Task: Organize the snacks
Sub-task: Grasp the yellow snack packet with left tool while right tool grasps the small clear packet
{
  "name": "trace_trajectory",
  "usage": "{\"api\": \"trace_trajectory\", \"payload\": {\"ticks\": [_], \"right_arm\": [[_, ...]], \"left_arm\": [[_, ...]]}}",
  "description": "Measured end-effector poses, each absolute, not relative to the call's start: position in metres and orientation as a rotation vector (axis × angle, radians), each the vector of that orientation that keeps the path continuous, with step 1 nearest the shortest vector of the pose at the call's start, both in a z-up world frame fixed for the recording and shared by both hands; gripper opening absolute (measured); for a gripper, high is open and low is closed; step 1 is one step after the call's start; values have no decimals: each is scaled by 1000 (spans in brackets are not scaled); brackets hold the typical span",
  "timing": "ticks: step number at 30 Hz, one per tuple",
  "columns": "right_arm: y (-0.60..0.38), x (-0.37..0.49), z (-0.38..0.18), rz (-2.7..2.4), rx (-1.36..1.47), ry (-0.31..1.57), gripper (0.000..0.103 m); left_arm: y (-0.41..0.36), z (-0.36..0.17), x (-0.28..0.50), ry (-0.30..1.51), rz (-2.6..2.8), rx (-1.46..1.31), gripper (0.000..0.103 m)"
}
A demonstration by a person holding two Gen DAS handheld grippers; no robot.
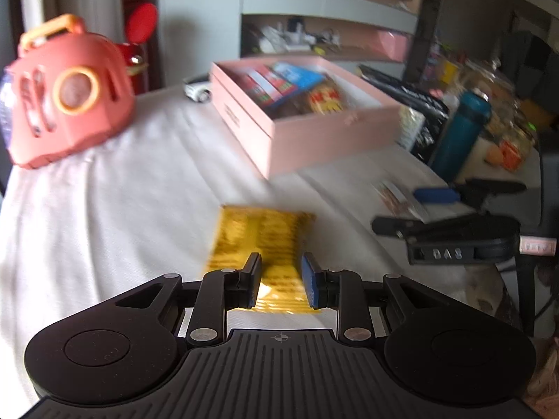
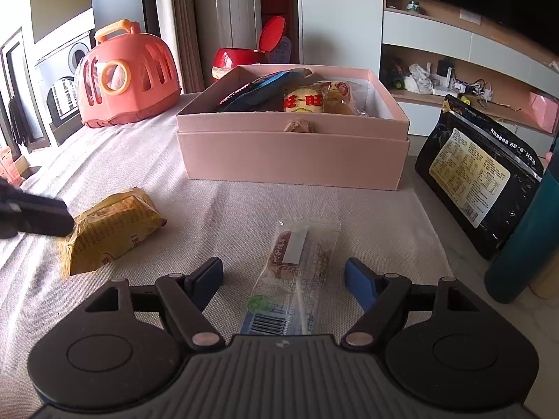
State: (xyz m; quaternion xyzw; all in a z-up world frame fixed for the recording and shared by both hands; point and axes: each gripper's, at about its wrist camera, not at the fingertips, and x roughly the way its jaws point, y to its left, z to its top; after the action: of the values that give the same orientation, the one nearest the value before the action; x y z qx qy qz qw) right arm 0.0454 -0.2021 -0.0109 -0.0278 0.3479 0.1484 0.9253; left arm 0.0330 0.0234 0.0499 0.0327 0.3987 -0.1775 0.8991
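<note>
a: the table has a white cloth (image 2: 244, 209); the pink box (image 2: 293, 160) is at the back.

b: left gripper (image 1: 281, 265), jaws nearly together around the yellow snack pack (image 1: 258, 241). if only the wrapper edge is pinched, it may slip.

a: right gripper (image 2: 283, 272), jaws wide apart over the clear-wrapped bar (image 2: 297, 269). the thin film can slide away.

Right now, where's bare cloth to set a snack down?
Bare cloth between the carrier, pink box and yellow pack; a strip between box and clear pack. Crowded on the right: black bag and bottle. The box is already part full.
</note>
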Motion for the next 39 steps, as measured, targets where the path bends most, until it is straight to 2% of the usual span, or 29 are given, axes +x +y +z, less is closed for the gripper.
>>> {"api": "trace_trajectory", "payload": {"ticks": [10, 15, 18, 22, 25, 39], "right_arm": [[-202, 46, -11, 301, -60, 714, 78], [-199, 45, -12, 296, -64, 713, 78], [-199, 45, -12, 296, -64, 713, 78], [-200, 45, -12, 296, -64, 713, 78], [-200, 45, -12, 296, -64, 713, 78], [-200, 45, -12, 296, -64, 713, 79]], "left_arm": [[56, 57, 46, 790, -284, -106, 30], [32, 52, 49, 810, -350, -2, 30], [11, 46, 47, 818, -351, 127, 34], [0, 43, 48, 830, -363, 179, 47], [-3, 43, 48, 838, -372, 186, 53], [9, 41, 60, 841, -317, 129, 53]]}}
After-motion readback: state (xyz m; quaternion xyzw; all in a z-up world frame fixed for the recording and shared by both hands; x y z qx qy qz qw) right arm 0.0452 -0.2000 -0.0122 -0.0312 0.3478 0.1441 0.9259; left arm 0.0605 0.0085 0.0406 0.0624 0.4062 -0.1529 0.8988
